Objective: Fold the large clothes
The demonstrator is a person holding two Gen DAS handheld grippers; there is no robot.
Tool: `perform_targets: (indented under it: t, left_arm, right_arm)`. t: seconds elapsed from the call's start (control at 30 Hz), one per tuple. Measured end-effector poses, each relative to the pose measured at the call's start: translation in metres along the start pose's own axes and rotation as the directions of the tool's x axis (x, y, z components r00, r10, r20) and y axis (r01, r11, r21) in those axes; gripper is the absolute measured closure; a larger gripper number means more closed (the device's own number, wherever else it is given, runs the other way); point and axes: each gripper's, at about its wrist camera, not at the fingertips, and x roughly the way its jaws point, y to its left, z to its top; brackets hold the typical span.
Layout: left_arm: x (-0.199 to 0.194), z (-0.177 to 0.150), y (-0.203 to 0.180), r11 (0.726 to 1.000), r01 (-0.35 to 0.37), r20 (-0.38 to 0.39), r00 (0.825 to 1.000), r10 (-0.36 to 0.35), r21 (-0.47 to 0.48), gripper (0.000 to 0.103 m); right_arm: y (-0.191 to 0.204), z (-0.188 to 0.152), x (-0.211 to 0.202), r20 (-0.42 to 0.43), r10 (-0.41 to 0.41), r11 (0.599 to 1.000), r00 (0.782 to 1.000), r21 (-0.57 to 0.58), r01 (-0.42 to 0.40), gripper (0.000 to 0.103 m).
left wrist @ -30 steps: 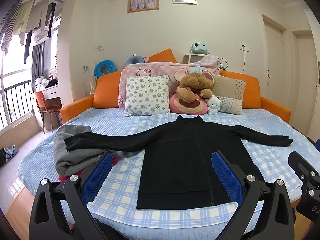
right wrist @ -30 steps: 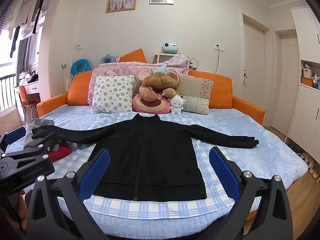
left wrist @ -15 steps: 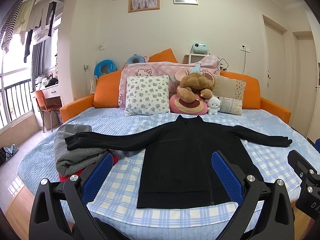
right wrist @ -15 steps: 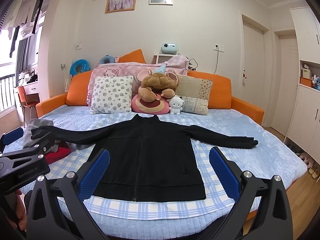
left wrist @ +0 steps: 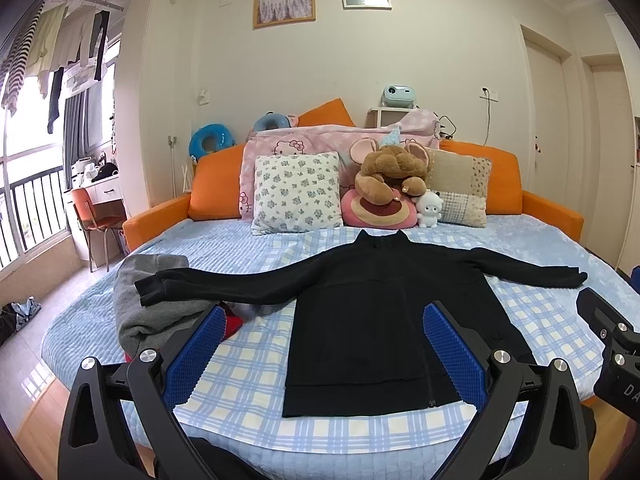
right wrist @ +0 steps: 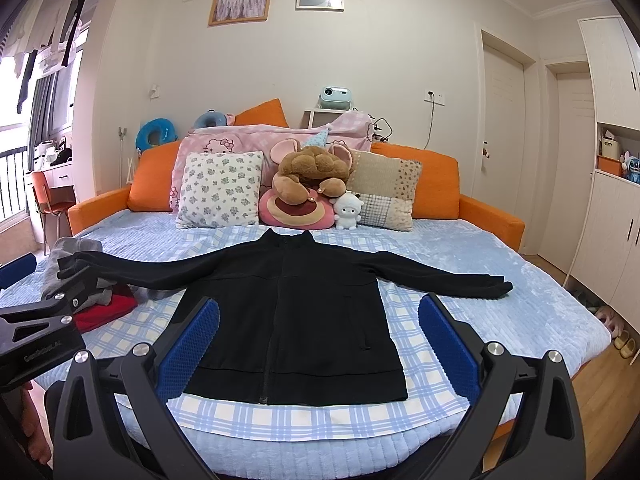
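A black zip jacket (left wrist: 372, 312) lies flat on the bed's blue checked sheet (left wrist: 256, 364), collar toward the pillows, both sleeves spread wide. It also shows in the right wrist view (right wrist: 296, 312). My left gripper (left wrist: 320, 344) is open and empty, held off the bed's near edge, in front of the jacket's hem. My right gripper (right wrist: 318, 340) is open and empty too, at the same near edge. Each gripper's body shows at the edge of the other's view.
A grey garment (left wrist: 148, 312) over something red (right wrist: 104, 310) lies at the bed's left, under the left sleeve's cuff. Pillows (left wrist: 296, 192) and plush toys (left wrist: 388, 176) line the orange backrest. Wardrobe (right wrist: 612, 184) and slippers (right wrist: 622, 344) stand to the right.
Both views have shifted very slightly; the jacket and both open grippers stay as they were.
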Motion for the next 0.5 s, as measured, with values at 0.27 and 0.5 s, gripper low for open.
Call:
perform_targets:
  t: [0.27, 0.5]
  left_arm:
    - [-0.0009, -0.0021, -0.0003, 1.0, 0.02, -0.005, 1.0, -0.02, 0.0, 0.003]
    - [-0.0024, 0.0002, 0.0001, 0.999, 0.035, -0.006, 0.999, -0.035, 0.009, 0.003]
  right_arm:
    - [-0.0027, -0.0006, 0.001, 0.0, -0.002, 1.0, 1.0, -0.001, 0.002, 0.004]
    - [-0.0026, 0.0002, 0.0011, -0.001, -0.001, 1.0, 1.0, -0.002, 0.001, 0.004]
